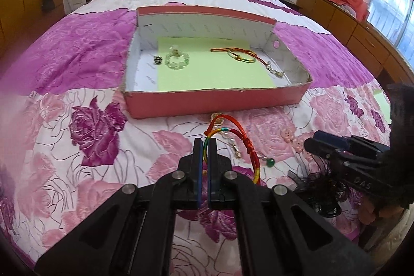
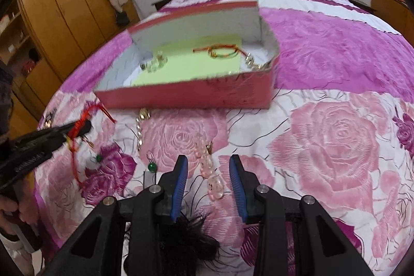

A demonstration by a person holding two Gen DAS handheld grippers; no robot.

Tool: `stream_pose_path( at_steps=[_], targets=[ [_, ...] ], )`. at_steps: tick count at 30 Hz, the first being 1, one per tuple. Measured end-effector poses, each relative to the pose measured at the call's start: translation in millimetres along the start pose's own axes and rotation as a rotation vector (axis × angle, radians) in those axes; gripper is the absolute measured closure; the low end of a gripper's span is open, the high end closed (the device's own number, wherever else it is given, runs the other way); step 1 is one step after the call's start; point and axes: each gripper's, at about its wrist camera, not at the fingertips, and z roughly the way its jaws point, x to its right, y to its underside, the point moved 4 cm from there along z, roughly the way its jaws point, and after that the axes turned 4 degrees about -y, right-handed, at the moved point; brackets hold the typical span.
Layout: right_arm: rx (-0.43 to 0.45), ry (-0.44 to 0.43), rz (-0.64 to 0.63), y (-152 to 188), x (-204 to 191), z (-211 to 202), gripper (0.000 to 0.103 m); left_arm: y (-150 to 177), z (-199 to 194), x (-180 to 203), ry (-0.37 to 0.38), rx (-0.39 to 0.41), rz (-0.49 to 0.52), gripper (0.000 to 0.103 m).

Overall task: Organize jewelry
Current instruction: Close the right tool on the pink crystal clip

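My left claw (image 1: 205,144) is clamped on the red cord bracelet (image 1: 233,136) — pinched to carry it to the pink box (image 1: 214,101) just ahead. My right claw (image 2: 208,164) stands apart — pink bead charm (image 2: 213,183) lying between its fingers, ready to grab.

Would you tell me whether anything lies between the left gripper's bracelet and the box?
Nothing visible does: the left gripper holds the red rainbow cord bracelet, and only flowered bedspread separates it from the open pink cardboard box.

The left tongs (image 1: 205,144) are clamped nearly together, a thin cord pinched between the blue pads (image 1: 198,172). The right tongs (image 2: 208,164) are held spread wide apart, nothing gripped between them, to the right of the left tongs.
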Motion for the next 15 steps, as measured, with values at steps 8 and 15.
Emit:
stream_pose_path(
  at_steps=[8,15],
  targets=[
    [-0.048,0.015,0.003,6,1,16,0.075,0,-1,-7,-0.020,0.013,-0.014,0.103],
    [-0.027,0.010,0.027,6,5,12,0.092,2,-4,-10,-0.020,0.021,-0.024,0.103]
  ],
)
